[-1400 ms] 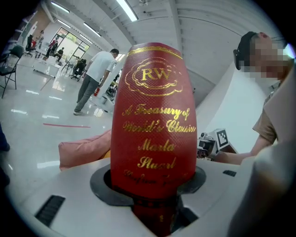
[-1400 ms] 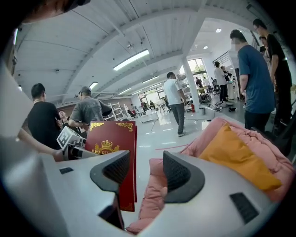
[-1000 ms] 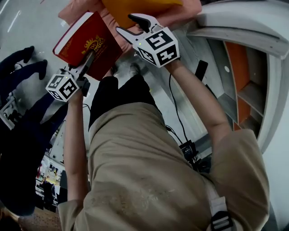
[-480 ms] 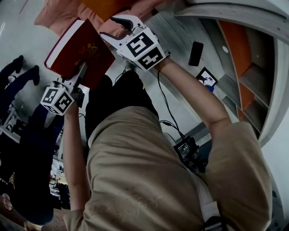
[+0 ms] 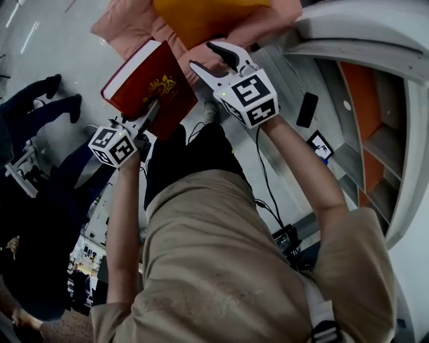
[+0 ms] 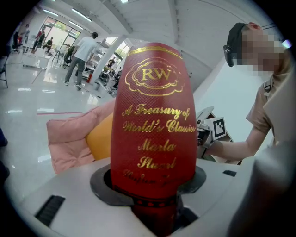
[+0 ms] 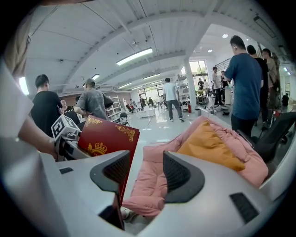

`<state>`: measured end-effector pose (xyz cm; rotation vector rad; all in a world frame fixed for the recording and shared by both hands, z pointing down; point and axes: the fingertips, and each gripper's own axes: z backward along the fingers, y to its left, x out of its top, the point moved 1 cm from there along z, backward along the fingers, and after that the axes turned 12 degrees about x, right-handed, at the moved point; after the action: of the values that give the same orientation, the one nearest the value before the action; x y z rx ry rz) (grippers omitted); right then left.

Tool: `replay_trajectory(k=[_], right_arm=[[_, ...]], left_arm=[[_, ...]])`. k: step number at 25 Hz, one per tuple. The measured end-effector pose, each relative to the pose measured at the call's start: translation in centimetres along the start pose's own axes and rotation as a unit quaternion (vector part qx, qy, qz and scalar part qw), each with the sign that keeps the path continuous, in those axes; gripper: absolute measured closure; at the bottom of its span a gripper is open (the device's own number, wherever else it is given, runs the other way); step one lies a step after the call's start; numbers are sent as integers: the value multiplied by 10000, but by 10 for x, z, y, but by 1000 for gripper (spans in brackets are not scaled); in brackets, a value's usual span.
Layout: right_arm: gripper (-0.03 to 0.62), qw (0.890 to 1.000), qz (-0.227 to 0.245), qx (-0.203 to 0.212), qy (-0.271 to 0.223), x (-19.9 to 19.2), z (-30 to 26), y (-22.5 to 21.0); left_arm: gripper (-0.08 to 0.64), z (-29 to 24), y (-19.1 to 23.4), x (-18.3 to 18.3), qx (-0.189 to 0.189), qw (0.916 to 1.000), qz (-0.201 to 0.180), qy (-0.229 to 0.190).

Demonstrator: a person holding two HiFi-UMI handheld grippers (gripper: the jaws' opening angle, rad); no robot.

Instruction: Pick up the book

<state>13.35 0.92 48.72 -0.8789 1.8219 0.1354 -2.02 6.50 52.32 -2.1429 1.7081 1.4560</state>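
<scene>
Book (image 5: 151, 87) is staying clamped in the left hand-held gripper (image 5: 149, 114), clear of the pink cushion (image 5: 127, 23) at its 12 o'clock; the right hand-held gripper (image 5: 204, 57), at 3 o'clock, is hanging open: pickup is looking done.

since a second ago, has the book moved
Yes, slightly: in the head view the book sits a little lower against the orange cushion, nearer the person.
</scene>
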Motion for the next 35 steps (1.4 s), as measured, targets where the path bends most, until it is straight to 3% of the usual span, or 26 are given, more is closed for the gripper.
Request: replay_trajectory(k=[9,17,22,29,35], right_arm=[[360,9981,72,-137,-601,30,60,35],[360,9964,265,77,-802,49,73,87],[360,9943,399,15,-985,65,86,118],[360,9917,463,-304,-1161,77,93,172],[360,9904,357,-544,-1221,67,92,225]], left_arm=[[324,81,0,3,461,9943,167,-949],[324,174,3,-1,791,9815,421,-1690],[324,210,8,-2,801,9783,474,-1853],[324,271,26,-13,469,9743,620,-2113],[324,321,43,-29,284,9772,358,-2076]])
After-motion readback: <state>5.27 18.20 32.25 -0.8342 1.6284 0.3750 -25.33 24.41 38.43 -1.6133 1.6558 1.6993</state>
